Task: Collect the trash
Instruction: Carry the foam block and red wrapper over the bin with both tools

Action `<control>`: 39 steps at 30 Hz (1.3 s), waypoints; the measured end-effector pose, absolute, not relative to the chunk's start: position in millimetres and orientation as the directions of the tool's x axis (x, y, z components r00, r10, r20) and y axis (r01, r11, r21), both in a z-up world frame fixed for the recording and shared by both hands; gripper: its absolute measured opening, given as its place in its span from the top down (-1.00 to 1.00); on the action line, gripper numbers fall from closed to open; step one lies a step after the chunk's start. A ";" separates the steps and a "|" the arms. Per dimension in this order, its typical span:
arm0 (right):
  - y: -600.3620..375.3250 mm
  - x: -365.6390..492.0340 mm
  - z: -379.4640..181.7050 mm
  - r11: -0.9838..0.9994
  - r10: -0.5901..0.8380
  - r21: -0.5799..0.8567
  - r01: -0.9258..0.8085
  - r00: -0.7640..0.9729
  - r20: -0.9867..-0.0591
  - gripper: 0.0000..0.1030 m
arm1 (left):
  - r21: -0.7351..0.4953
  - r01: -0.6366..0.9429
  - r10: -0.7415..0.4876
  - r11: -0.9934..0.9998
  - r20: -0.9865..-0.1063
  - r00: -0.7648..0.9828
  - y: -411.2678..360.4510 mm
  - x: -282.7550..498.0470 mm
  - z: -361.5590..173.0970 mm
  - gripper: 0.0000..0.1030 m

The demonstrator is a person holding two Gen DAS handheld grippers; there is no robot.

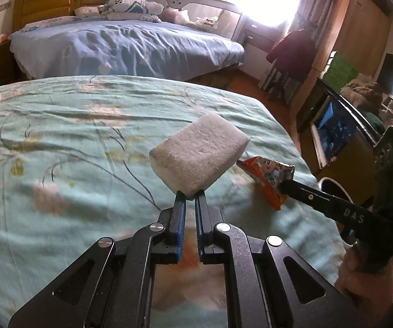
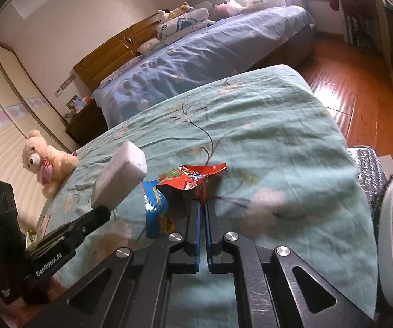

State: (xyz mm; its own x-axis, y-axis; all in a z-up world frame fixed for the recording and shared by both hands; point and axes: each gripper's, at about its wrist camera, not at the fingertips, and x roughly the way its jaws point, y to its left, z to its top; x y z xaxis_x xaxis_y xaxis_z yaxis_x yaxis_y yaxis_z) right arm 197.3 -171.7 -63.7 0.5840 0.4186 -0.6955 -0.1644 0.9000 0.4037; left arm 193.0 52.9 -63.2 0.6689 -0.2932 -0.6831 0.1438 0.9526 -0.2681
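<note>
Left wrist: tool (image 1: 190,195) clamping sponge (image 1: 197,154).

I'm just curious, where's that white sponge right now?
The white sponge is pinched in the left gripper, lifted above the green bedspread, beside the red wrapper.

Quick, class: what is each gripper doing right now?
Left gripper: shut on the white sponge.
Right gripper: shut on the red snack wrapper.

A home bedroom. Beyond the gripper (image 1: 190,195) lie a teal floral bed (image 1: 59,136) and a blue bed (image 1: 128,46). A teddy bear (image 2: 46,161) sits to its left.
</note>
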 end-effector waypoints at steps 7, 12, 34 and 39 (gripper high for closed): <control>-187.9 174.3 -57.4 0.902 0.409 0.405 -0.150 0.601 -0.686 0.94 | -0.262 0.173 -0.309 0.949 -0.674 0.671 35.5 167.6 -57.2 0.88; -203.1 159.6 -57.3 0.906 0.390 0.405 -0.124 0.614 -0.686 0.94 | -0.261 0.192 -0.321 0.946 -0.676 0.663 22.6 156.1 -56.3 0.89; -259.0 113.9 -52.4 0.906 0.342 0.421 -0.045 0.662 -0.666 0.95 | -0.222 0.288 -0.360 0.932 -0.678 0.641 -31.0 125.2 -49.6 0.89; -265.3 108.2 -49.2 0.907 0.334 0.419 -0.038 0.674 -0.660 0.95 | -0.219 0.301 -0.366 0.928 -0.681 0.635 -38.2 122.2 -49.9 0.89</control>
State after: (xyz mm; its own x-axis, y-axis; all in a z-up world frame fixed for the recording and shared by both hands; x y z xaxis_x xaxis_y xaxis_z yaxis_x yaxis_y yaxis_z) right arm 108.2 -265.3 -49.2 0.6736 0.3335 -0.6595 -0.0384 0.9070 0.4195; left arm 122.2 -38.2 -49.9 0.6346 -0.3660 -0.6807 0.3009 0.9283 -0.2187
